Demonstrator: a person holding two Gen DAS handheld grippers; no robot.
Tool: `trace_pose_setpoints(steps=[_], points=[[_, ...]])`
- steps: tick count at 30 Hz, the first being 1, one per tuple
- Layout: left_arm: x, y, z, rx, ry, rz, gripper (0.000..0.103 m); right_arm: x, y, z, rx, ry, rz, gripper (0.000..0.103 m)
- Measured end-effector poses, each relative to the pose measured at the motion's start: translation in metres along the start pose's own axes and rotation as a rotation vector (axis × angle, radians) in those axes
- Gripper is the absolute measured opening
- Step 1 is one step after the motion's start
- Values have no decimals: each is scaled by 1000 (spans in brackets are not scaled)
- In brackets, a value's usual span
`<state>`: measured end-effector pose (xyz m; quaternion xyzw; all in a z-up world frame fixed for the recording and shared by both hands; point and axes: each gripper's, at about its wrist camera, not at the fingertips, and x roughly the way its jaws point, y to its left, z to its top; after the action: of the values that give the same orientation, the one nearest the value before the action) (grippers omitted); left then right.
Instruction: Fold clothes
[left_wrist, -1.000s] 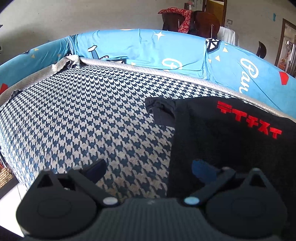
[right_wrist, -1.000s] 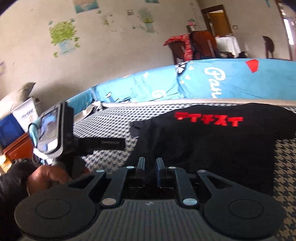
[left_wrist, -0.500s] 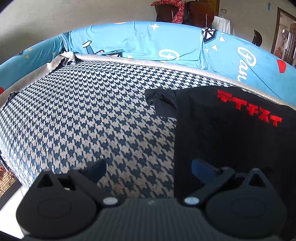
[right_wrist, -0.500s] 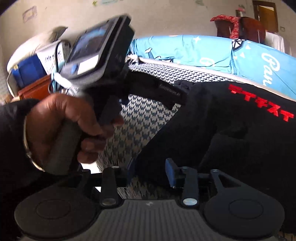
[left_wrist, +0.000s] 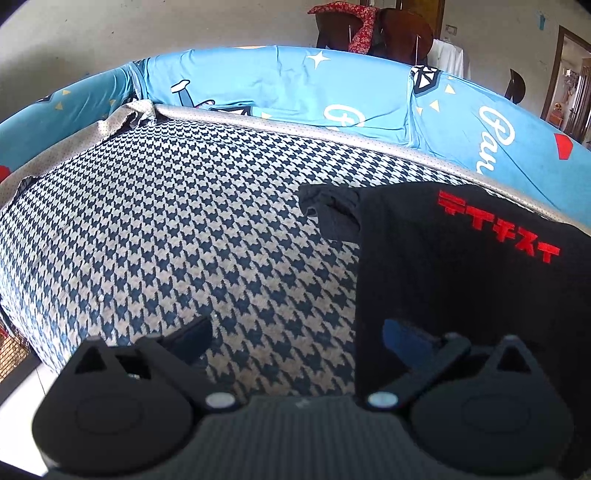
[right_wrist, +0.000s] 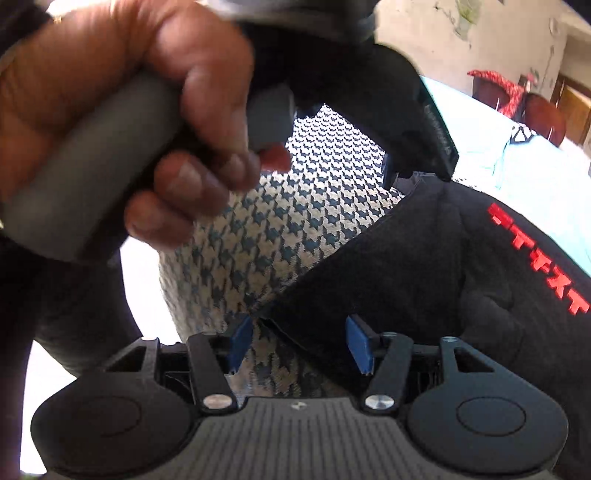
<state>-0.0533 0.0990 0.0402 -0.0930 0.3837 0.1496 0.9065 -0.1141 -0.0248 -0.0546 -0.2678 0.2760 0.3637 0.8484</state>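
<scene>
A black shirt (left_wrist: 461, 277) with red lettering lies flat on the right part of a houndstooth-patterned mattress (left_wrist: 166, 221); a sleeve sticks out at its far left. My left gripper (left_wrist: 295, 332) hovers open over the shirt's left edge, one finger above the pattern, the other above the black cloth. In the right wrist view my right gripper (right_wrist: 300, 341) is low at the shirt's (right_wrist: 424, 266) near corner. Its jaws are opening, and the corner lies between the blue pads (right_wrist: 240, 341) without being pressed. A hand (right_wrist: 129, 110) on the left gripper's handle fills the upper left.
Blue printed cushions (left_wrist: 295, 85) line the far side of the mattress. Behind them stand chairs with a red cloth (left_wrist: 354, 26) and a doorway (left_wrist: 569, 81). The mattress drops to pale floor (left_wrist: 14, 387) at the near left edge.
My right gripper has swung down and left to the shirt's near corner, rolling as it went, and its jaws went from shut to apart. The left gripper has hardly moved.
</scene>
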Motion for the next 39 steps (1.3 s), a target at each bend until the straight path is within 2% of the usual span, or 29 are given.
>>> trace_pose_setpoints(steps=[2,4,7,10,16,18,20,21,26,31,39], points=[[-1,2,0,-4,0,-2,103,3,1,0,-11,-8,-21,47],[-3,4,1,-10,-4,-6,103,2,0,2,4,-21,-16,26],[-7,7,5,-14,-14,-9,103,2,-3,6,35,-26,-17,12],[-16,13,12,-25,-45,-3,103,-2,-12,13,117,-63,39,10],[-40,34,27,-56,-139,46,103,-14,-32,31,323,-215,295,10],[-45,40,31,-67,-166,73,103,-14,-37,33,370,-252,336,14],[-46,43,31,-66,-176,90,103,-13,-36,35,357,-246,299,17],[-45,42,31,-59,-171,93,103,-13,-36,35,345,-235,278,23],[-39,29,25,-10,-144,71,103,-12,-40,27,337,-162,228,23],[-33,5,13,71,-120,40,103,-20,-53,16,363,-145,181,23],[-14,-30,-10,169,-48,-10,103,-55,-72,-9,451,-101,35,24]])
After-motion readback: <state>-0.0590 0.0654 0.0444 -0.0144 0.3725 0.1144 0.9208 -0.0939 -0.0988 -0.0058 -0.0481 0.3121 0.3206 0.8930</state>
